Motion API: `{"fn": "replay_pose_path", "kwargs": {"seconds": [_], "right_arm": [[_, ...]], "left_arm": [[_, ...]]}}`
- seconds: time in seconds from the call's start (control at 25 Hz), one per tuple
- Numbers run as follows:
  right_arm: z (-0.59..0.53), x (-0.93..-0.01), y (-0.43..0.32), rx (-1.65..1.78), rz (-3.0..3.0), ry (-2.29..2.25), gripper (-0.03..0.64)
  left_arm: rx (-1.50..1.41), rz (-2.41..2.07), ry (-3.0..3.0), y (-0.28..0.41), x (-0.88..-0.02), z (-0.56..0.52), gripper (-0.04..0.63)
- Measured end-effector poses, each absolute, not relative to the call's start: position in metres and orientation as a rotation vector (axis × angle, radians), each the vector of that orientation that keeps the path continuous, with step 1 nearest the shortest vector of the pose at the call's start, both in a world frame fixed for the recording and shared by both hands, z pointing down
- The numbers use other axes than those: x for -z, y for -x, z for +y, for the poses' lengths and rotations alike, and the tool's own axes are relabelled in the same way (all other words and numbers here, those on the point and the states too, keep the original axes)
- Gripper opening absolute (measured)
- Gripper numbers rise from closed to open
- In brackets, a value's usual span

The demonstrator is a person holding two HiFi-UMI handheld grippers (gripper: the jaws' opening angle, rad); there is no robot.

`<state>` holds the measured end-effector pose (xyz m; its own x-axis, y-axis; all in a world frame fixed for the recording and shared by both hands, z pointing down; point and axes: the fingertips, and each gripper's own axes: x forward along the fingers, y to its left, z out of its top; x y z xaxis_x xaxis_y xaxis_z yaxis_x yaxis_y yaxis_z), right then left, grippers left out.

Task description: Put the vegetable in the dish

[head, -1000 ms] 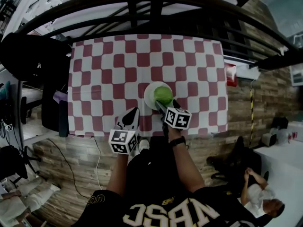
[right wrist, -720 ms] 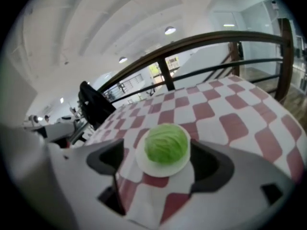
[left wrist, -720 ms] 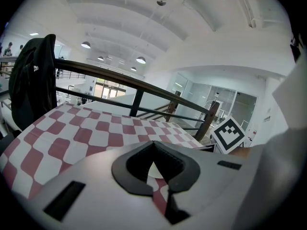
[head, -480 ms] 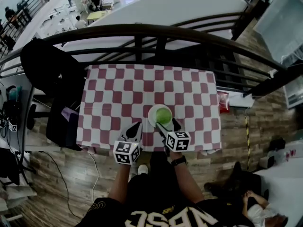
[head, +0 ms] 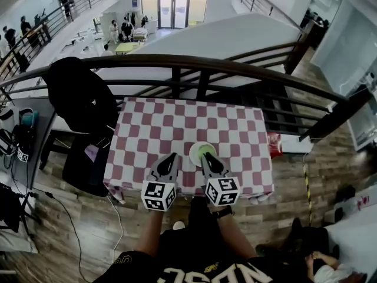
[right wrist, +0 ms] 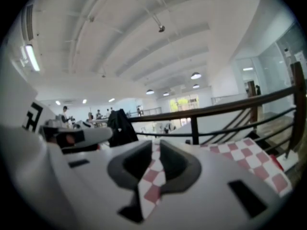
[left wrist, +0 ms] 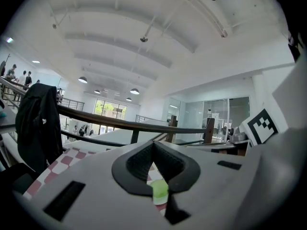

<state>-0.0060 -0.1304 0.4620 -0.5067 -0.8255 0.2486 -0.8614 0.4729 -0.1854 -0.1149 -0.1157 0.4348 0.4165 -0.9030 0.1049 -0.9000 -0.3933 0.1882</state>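
Vegetable (head: 205, 150): green, lying inside the white dish (head: 192, 153). The dish stands on the red-and-white checkered surface (head: 153, 128), toward its near edge and slightly right of centre.

Right claw (head: 207, 157): in the head view its tips sit at the near rim of the dish; contact cannot be confirmed. In the right gripper view the right claw (right wrist: 156, 147) has its jaws closing, with a narrow gap left between them. Only the checkered cloth shows through that gap; nothing is held.

Left claw (head: 171, 157): positioned just left of the dish, over the surface and apart from the dish. In the left gripper view the left claw (left wrist: 153, 145) has its jaw tips together and holds nothing. A patch of the vegetable (left wrist: 159, 191) shows through the opening below the tips.

Marker cubes: one on the left gripper (head: 158, 194), one on the right gripper (head: 222, 190), both at the near surface edge.

Surroundings: a dark railing (head: 177, 63) runs behind the surface. A black jacket (head: 82, 96) hangs at its left.
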Motion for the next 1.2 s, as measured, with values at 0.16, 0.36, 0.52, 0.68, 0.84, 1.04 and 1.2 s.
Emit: {"fn": "replay_pose_path", "kwargs": {"seconds": [0.16, 0.36, 0.52, 0.68, 0.84, 1.04, 1.2], "right_arm": [[-0.101, -0.43, 0.023, -0.269, -2.65, -1.454, 0.02], [-0.077, -0.425, 0.025, -0.153, -2.612, -1.5, 0.015], [-0.07, -0.416, 0.026, -0.11, -2.61, -1.531, 0.015], [-0.07, -0.406, 0.021, -0.075, -2.606, -1.578, 0.015], [-0.072, -0.399, 0.012, -0.052, -2.593, -1.638, 0.015], [-0.076, -0.389, 0.008, -0.027, -2.585, -1.717, 0.015], [-0.077, -0.396, 0.012, -0.06, -2.585, -1.696, 0.015]], "left_arm": [[0.082, -1.619, -2.505, 0.115, -0.409, -0.095, 0.017], [0.085, -1.612, -2.505, 0.107, -0.421, -0.075, 0.017], [0.106, -1.617, -2.536, 0.106, -0.415, -0.067, 0.017], [0.117, -1.643, -2.562, 0.109, -0.404, -0.068, 0.017], [0.162, -1.635, -2.556, 0.11, -0.397, -0.067, 0.017], [0.195, -1.669, -2.58, 0.115, -0.385, -0.062, 0.017], [0.192, -1.68, -2.545, 0.118, -0.393, -0.059, 0.017]]}}
